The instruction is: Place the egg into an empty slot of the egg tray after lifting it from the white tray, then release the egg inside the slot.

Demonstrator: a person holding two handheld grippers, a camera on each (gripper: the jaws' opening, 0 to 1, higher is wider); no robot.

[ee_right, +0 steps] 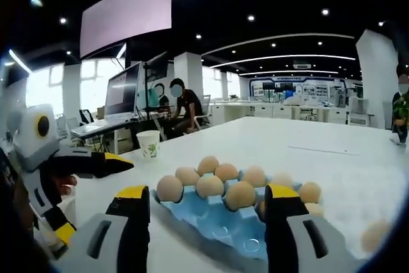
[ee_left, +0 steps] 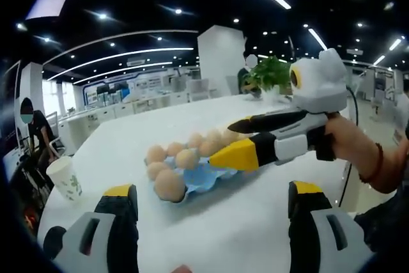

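A blue egg tray (ee_left: 201, 180) lies on the white table (ee_left: 128, 151), with several brown eggs (ee_left: 169, 185) in its slots. In the right gripper view the tray (ee_right: 217, 228) lies just ahead, and its near slots are bare. My right gripper (ee_right: 211, 222) is open, its jaws either side of the tray's near end, nothing between them. In the left gripper view the right gripper (ee_left: 227, 140) reaches in from the right over the tray, held by a hand. My left gripper (ee_left: 213, 222) stands open short of the tray, holding nothing. It shows at the left (ee_right: 124, 164) in the right gripper view.
A paper cup (ee_left: 64, 178) stands at the table's left, also seen as the cup (ee_right: 149, 143) beyond the tray. A loose egg (ee_right: 374, 234) lies blurred at the right. A potted plant (ee_left: 268, 71) stands at the far end. A person (ee_right: 185, 103) sits at a desk behind.
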